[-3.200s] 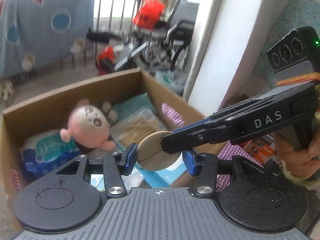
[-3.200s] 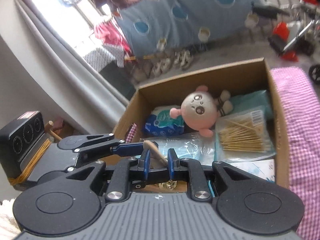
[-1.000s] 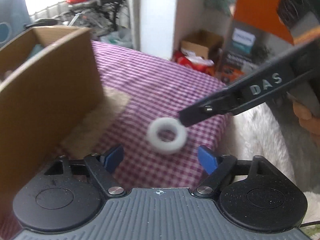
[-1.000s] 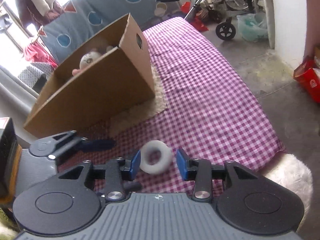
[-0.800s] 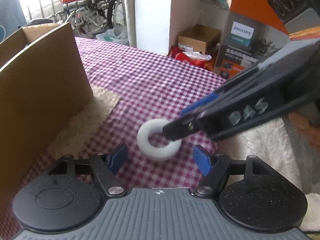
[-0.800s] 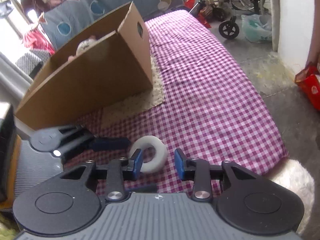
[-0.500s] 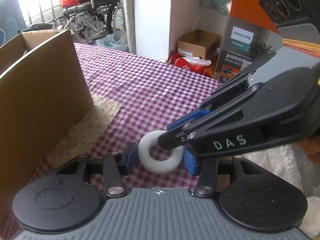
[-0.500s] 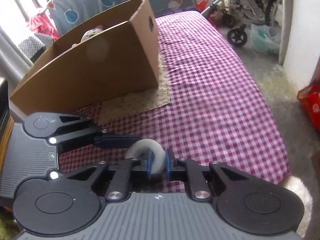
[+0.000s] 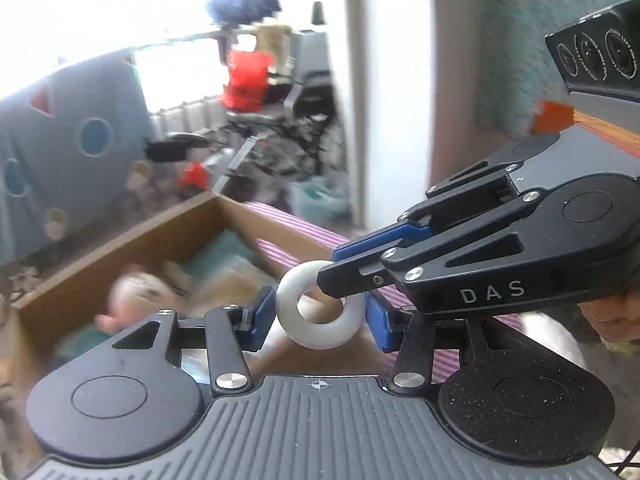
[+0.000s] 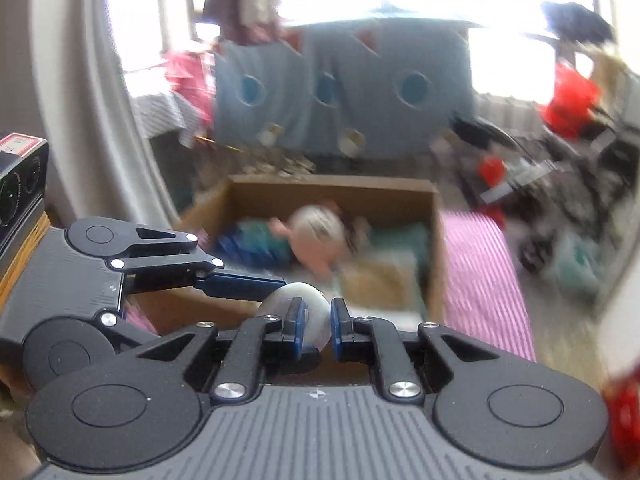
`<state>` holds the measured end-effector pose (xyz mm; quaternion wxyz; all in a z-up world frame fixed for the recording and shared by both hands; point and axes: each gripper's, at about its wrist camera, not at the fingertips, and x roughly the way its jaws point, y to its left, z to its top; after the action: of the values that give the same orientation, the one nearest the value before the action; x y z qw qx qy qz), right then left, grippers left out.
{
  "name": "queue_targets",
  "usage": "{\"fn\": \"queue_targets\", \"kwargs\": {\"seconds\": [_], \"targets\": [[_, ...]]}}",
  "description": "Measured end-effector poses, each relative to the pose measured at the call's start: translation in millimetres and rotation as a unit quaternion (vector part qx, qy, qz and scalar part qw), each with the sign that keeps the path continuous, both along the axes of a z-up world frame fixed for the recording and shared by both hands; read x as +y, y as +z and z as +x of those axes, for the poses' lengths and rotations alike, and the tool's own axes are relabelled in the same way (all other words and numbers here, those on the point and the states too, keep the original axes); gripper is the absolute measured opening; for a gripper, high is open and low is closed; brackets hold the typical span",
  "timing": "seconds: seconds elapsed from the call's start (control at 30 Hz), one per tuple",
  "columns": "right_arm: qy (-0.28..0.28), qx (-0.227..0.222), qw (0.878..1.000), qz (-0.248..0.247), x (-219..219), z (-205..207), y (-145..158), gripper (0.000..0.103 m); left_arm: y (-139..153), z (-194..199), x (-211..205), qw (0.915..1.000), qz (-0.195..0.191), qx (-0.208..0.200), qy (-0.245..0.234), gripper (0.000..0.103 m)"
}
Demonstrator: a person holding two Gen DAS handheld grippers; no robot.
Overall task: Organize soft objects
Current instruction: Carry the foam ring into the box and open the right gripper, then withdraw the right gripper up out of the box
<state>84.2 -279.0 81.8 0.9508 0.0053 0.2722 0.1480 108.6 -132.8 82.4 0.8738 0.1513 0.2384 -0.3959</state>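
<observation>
A white soft ring [image 9: 320, 312] hangs in the air in front of the open cardboard box [image 9: 120, 248]. My left gripper [image 9: 318, 316] is shut on the ring, one blue pad on each side. My right gripper [image 10: 316, 330] is shut on the ring's [image 10: 292, 300] rim; in the left wrist view it reaches in from the right [image 9: 344, 270]. The box [image 10: 332, 188] holds a pink plush toy [image 10: 320, 236], a blue packet [image 10: 256, 248] and other packets, all blurred.
The box stands on a pink checked cloth [image 10: 480, 280]. A blue patterned cloth [image 10: 340, 92] hangs behind it. A wheelchair and clutter [image 9: 272, 132] lie beyond. A white wall [image 9: 392, 80] rises on the right.
Both grippers closed on the white ring where it lay on the checked cloth and lifted it together. They now hold it up facing the open box, and the views are motion-blurred.
</observation>
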Motion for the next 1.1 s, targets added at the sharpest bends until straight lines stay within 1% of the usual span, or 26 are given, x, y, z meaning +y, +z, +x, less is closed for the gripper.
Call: {"fn": "queue_targets", "kwargs": {"seconds": [0.07, 0.1, 0.17, 0.23, 0.3, 0.4, 0.43, 0.53, 0.63, 0.67, 0.7, 0.8, 0.83, 0.93, 0.97, 1.0, 1.03, 1.1], "targets": [[0.027, 0.002, 1.000, -0.001, 12, 27, 10, 0.015, 9, 22, 11, 0.9998, 0.007, 0.011, 0.016, 0.048], [0.040, 0.013, 0.999, 0.001, 17, 45, 13, 0.015, 10, 36, 15, 0.9994, 0.012, 0.023, 0.022, 0.048], [0.060, 0.046, 0.997, 0.010, 25, 81, 12, 0.015, 5, 65, 23, 0.9972, 0.020, 0.066, 0.029, 0.048], [0.075, 0.099, 0.992, 0.026, 29, 116, 3, 0.015, -6, 96, 26, 0.9906, 0.028, 0.130, 0.034, 0.048], [0.082, 0.157, 0.983, 0.043, 29, 146, -13, 0.015, -23, 123, 29, 0.9798, 0.034, 0.194, 0.036, 0.048], [0.082, 0.241, 0.965, 0.067, 24, 179, -44, 0.015, -51, 154, 31, 0.9568, 0.040, 0.286, 0.032, 0.048], [0.082, 0.265, 0.958, 0.072, 22, 188, -54, 0.015, -58, 158, 31, 0.9510, 0.043, 0.305, 0.031, 0.048], [0.082, 0.312, 0.943, 0.078, 20, 200, -75, 0.015, -77, 170, 27, 0.9349, 0.054, 0.350, 0.026, 0.048], [0.084, 0.341, 0.933, 0.073, 18, 210, -88, 0.015, -92, 176, 24, 0.9215, 0.061, 0.383, 0.025, 0.048], [0.086, 0.349, 0.930, 0.073, 19, 214, -92, 0.015, -95, 177, 24, 0.9185, 0.064, 0.389, 0.026, 0.048], [0.087, 0.356, 0.928, 0.071, 19, 217, -96, 0.015, -101, 183, 26, 0.9166, 0.067, 0.393, 0.026, 0.048], [0.090, 0.367, 0.924, 0.064, 22, 223, -103, 0.015, -110, 191, 22, 0.9147, 0.080, 0.395, 0.031, 0.049], [0.091, 0.371, 0.922, 0.063, 23, 225, -105, 0.015, -112, 191, 22, 0.9127, 0.087, 0.398, 0.036, 0.051], [0.089, 0.392, 0.913, 0.067, 24, 233, -115, 0.016, -115, 195, 21, 0.9076, 0.097, 0.406, 0.043, 0.053], [0.085, 0.393, 0.913, 0.066, 24, 234, -117, 0.016, -117, 200, 20, 0.9068, 0.094, 0.408, 0.044, 0.058], [0.082, 0.390, 0.915, 0.064, 23, 233, -116, 0.016, -116, 199, 23, 0.9084, 0.085, 0.407, 0.043, 0.063], [0.078, 0.386, 0.917, 0.065, 22, 232, -115, 0.016, -112, 199, 25, 0.9110, 0.080, 0.403, 0.042, 0.064], [0.072, 0.379, 0.920, 0.074, 18, 229, -111, 0.016, -101, 194, 28, 0.9208, 0.073, 0.381, 0.042, 0.070]]}}
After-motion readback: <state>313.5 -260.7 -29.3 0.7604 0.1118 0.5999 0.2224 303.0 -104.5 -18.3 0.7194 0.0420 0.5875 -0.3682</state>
